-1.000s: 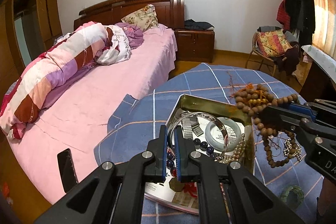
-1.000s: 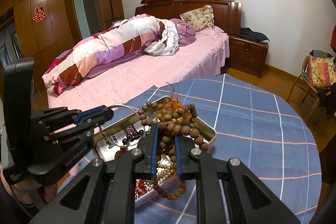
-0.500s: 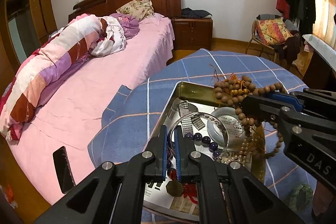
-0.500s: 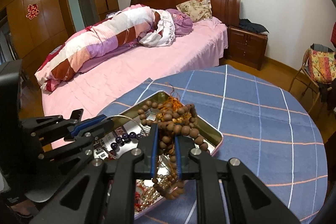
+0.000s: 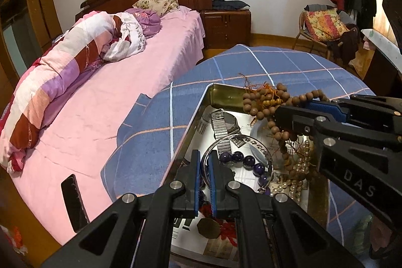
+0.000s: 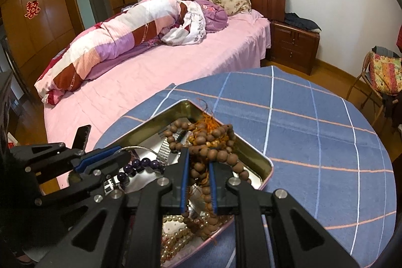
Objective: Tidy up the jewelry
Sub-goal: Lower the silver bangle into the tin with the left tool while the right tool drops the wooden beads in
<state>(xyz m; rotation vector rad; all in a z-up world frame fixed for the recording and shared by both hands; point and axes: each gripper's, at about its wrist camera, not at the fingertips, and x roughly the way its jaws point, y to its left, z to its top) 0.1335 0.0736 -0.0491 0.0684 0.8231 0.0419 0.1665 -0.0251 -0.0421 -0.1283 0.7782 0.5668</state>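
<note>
We are working over a metal tin [image 5: 227, 92] that is sitting on a table under a blue checked cloth [image 6: 314, 142], and we are going from our left side to our right.

Our left gripper [image 5: 205, 162] is pinching the rim of a thin silver bangle [image 5: 261, 146] between narrow jaws, holding it over the tin. Just ahead of those tips, inside the bangle's loop, purple beads [image 5: 242, 158] are lying on the tin floor, and beyond them a metal-band wristwatch [image 5: 222, 126] is resting. We are probably gripping the bangle by its edge because a thin hoop offers no other hold.

Our right gripper [image 6: 198, 168] is clamping a bundle of brown wooden prayer beads [image 6: 218, 142] at mid-strand, with loops spilling ahead of the tips and hanging below them into the tin, orange tassel threads [image 6: 207, 121] trailing forward. Below and slightly left of these tips, pale pearl-like beads [image 6: 173, 235] are lying in the tin. Holding the bundle at its middle is likely keeping the long strand gathered so that it can go down in one heap.
</note>
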